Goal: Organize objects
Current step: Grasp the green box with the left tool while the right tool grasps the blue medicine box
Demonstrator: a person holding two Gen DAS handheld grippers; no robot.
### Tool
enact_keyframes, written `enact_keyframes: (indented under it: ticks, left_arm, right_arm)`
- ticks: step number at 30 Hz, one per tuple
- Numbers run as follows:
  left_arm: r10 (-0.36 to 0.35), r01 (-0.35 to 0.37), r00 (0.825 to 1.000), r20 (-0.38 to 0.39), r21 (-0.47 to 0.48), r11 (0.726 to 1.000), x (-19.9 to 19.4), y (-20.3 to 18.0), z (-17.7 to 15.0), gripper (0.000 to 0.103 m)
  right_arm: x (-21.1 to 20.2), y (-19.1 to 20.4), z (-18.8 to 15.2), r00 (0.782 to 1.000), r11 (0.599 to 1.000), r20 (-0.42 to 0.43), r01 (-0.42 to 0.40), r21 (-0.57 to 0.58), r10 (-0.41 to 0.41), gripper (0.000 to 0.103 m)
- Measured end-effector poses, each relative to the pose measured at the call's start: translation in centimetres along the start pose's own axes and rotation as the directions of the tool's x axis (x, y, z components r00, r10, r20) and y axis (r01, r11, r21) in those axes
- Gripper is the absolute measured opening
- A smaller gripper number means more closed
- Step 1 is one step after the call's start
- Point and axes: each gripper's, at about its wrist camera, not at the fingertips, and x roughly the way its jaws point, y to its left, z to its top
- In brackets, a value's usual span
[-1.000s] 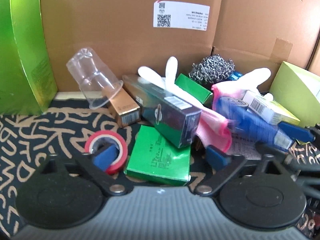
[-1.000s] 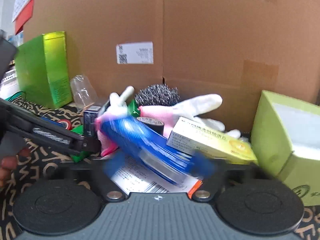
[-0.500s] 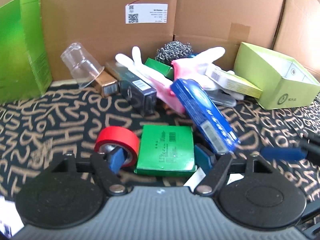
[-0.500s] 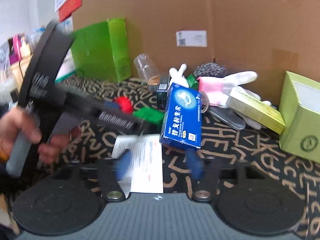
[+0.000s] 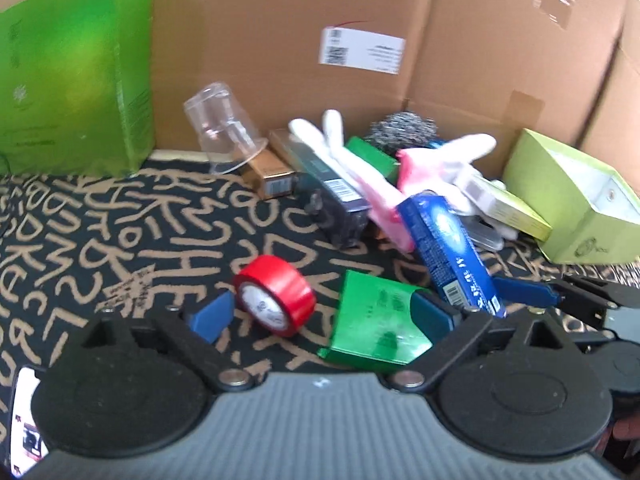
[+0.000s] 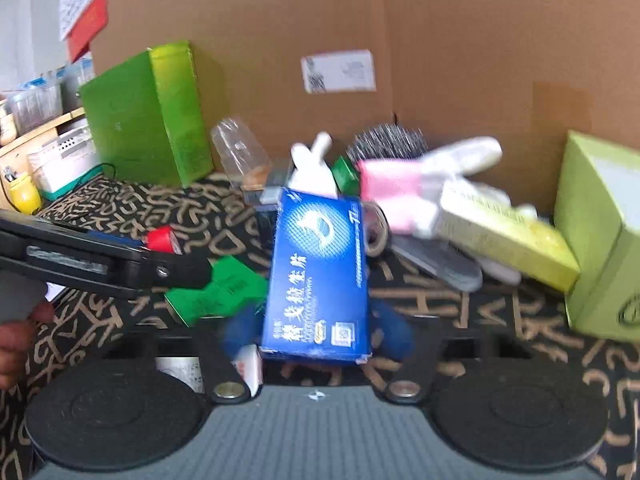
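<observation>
A pile of objects lies on a patterned cloth against a cardboard wall. My right gripper (image 6: 316,332) has its blue pads on both sides of a blue box (image 6: 320,272), which leans up on the pile; it also shows in the left wrist view (image 5: 448,252). My left gripper (image 5: 320,316) is open, with a red tape roll (image 5: 276,294) and a flat green box (image 5: 376,324) between its fingers, neither clamped. The left gripper's arm (image 6: 100,256) crosses the right wrist view at left.
A clear plastic cup (image 5: 224,132), gold box (image 5: 272,172), dark box (image 5: 332,204), pink-and-white gloves (image 5: 436,160), steel scourer (image 5: 404,128) and yellow-green carton (image 6: 504,232) crowd the back. A tall green box (image 5: 76,92) stands left, an open lime box (image 5: 576,196) right.
The right gripper has closed in around the blue box's near end. The left gripper shifted left, and the red tape roll has tipped onto its side between its fingers.
</observation>
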Motion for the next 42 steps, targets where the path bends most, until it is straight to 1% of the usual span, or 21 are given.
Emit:
enact_keyframes:
  ticks: [2,3,5,6,8,9,10,13,15,18,21,23,27,28,29,31,33,36,39,41,42]
  left_arm:
    - [-0.023,0.023,1.000,-0.002,0.046,0.999,0.2,-1.2,-0.1,0.097]
    - [-0.030,0.030,1.000,-0.007,0.064,0.997,0.4,-1.7,-0.2,0.097]
    - [-0.032,0.034,0.999,-0.025,0.094,0.995,1.2,-3.0,-0.4,0.096]
    - [-0.035,0.039,0.999,-0.036,0.101,0.994,1.7,-3.4,-0.5,0.093]
    - [-0.022,0.027,0.999,-0.050,0.113,0.993,2.6,-4.1,-0.6,0.085]
    - [-0.003,0.009,0.999,-0.042,0.136,0.991,2.8,-4.5,-0.6,0.076]
    - [-0.007,0.014,0.999,-0.041,0.165,0.986,2.9,-4.9,-0.6,0.072]
    - [-0.019,0.029,0.998,-0.057,0.188,0.982,2.6,-5.1,-0.6,0.070]
    - [-0.058,0.070,0.996,-0.071,0.182,0.981,2.0,-4.5,-0.6,0.071]
    - [-0.130,0.137,0.990,-0.061,0.132,0.982,0.8,-2.8,-0.8,0.074]
    - [-0.158,0.161,0.987,-0.042,0.085,0.983,-0.1,-1.6,-0.5,0.074]
    - [-0.174,0.176,0.984,-0.030,0.086,0.981,-1.0,-1.8,-0.3,0.074]
    - [-0.235,0.237,0.971,-0.032,0.110,0.965,-2.1,-3.1,-0.3,0.074]
    - [-0.236,0.239,0.971,-0.035,0.133,0.962,-2.0,-3.7,-0.3,0.074]
    - [-0.216,0.220,0.975,-0.046,0.150,0.964,-1.5,-4.1,-0.3,0.074]
    - [-0.177,0.186,0.982,-0.073,0.147,0.971,-0.2,-4.3,-0.4,0.074]
    - [-0.145,0.154,0.988,-0.060,0.163,0.975,0.6,-4.2,-0.6,0.076]
    - [-0.147,0.164,0.982,-0.121,0.143,0.976,2.6,-4.2,-0.7,0.078]
    - [-0.124,0.142,0.987,-0.106,0.184,0.973,3.3,-4.9,-0.6,0.077]
    - [-0.118,0.137,0.987,-0.109,0.193,0.972,3.4,-5.2,-0.4,0.062]
    - [-0.119,0.139,0.987,-0.111,0.200,0.970,3.4,-5.3,-0.3,0.061]
  right_arm:
    - [-1.3,-0.4,-0.7,0.999,0.999,-0.003,0.050,-0.021,-0.051,0.062]
    - [-2.0,-0.6,-1.2,0.995,0.994,-0.009,0.095,-0.046,-0.095,0.062]
    - [-3.5,-1.3,-2.3,0.980,0.977,-0.035,0.190,-0.093,-0.194,0.062]
    - [-4.2,-1.7,-2.9,0.976,0.973,-0.045,0.206,-0.102,-0.211,0.062]
    - [-5.3,-2.4,-3.6,0.975,0.974,-0.073,0.204,-0.099,-0.211,0.061]
    - [-5.7,-2.6,-3.9,0.975,0.975,-0.077,0.199,-0.095,-0.207,0.062]
    - [-5.9,-2.7,-4.0,0.975,0.975,-0.077,0.200,-0.093,-0.207,0.063]
    - [-5.8,-2.5,-4.0,0.973,0.972,-0.062,0.215,-0.093,-0.222,0.067]
    - [-5.4,-2.6,-3.8,0.973,0.973,-0.063,0.215,-0.080,-0.220,0.067]
    - [-5.0,-2.5,-3.5,0.979,0.980,-0.059,0.192,-0.059,-0.195,0.067]
    - [-4.9,-2.3,-3.6,0.980,0.981,-0.056,0.186,-0.062,-0.189,0.070]
    - [-5.0,-2.2,-3.7,0.980,0.980,-0.056,0.189,-0.058,-0.193,0.070]
    - [-5.4,-2.4,-3.6,0.981,0.981,-0.044,0.188,-0.045,-0.190,0.070]
    - [-5.3,-2.5,-3.6,0.980,0.981,-0.045,0.191,-0.042,-0.193,0.070]
    - [-5.3,-2.5,-3.6,0.980,0.980,-0.047,0.194,-0.040,-0.196,0.070]
    - [-5.3,-2.6,-3.7,0.979,0.980,-0.049,0.197,-0.034,-0.199,0.070]
    - [-5.4,-2.7,-3.8,0.980,0.981,-0.048,0.192,-0.029,-0.193,0.070]
    - [-5.2,-2.8,-3.9,0.980,0.982,-0.051,0.190,-0.024,-0.191,0.070]
    - [-4.8,-2.9,-3.7,0.979,0.980,-0.050,0.197,-0.010,-0.198,0.070]
    - [-4.6,-2.9,-3.5,0.981,0.982,-0.049,0.190,-0.003,-0.190,0.070]
    - [-4.4,-3.0,-3.4,0.982,0.983,-0.049,0.185,0.001,-0.185,0.070]
